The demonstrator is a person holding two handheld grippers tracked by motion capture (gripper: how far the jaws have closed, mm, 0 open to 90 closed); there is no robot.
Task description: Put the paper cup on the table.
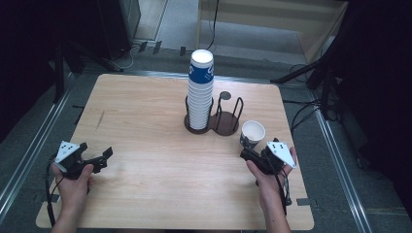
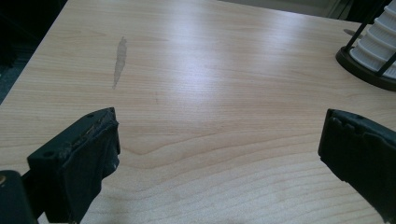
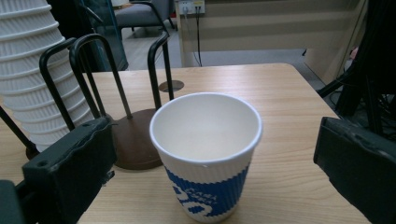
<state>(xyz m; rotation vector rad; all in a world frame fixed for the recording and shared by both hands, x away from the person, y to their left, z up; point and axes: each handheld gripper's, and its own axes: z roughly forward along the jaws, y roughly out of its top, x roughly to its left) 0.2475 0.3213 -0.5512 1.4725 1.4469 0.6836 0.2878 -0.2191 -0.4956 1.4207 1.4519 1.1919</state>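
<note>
Progress early, by the look of it: single paper cup (image 3: 205, 154) standing upright on table (image 1: 145, 160) at its right side, just in front of right gripper (image 1: 248, 154) and near dark wire cup holder (image 1: 228, 119), not yet grasped. In right gripper view, jaws set wide apart with the cup between and slightly ahead of them, neither jaw touching its wall; open mouth up, blue band low on the side, empty inside. Tall stack of cups (image 1: 200, 92) already seated in the holder's left bay, topped by a blue-banded cup; the right bay beside it bare, brown base showing between the black loops. Probably a matter of gripping the loose cup and setting it either on the stack or into the free bay; impossible to tell which from here. Left gripper (image 1: 99, 159) resting low over the table's left part, well apart from cup and holder, jaws likewise spread with nothing but bare wood between them in left gripper view, a grey streak (image 2: 120, 60) in the grain farther off. Remaining, as judged: closing on the cup without crushing its thin wall, lifting, carrying across to the holder, releasing. Done so far: approach and alignment on the right side only.
</note>
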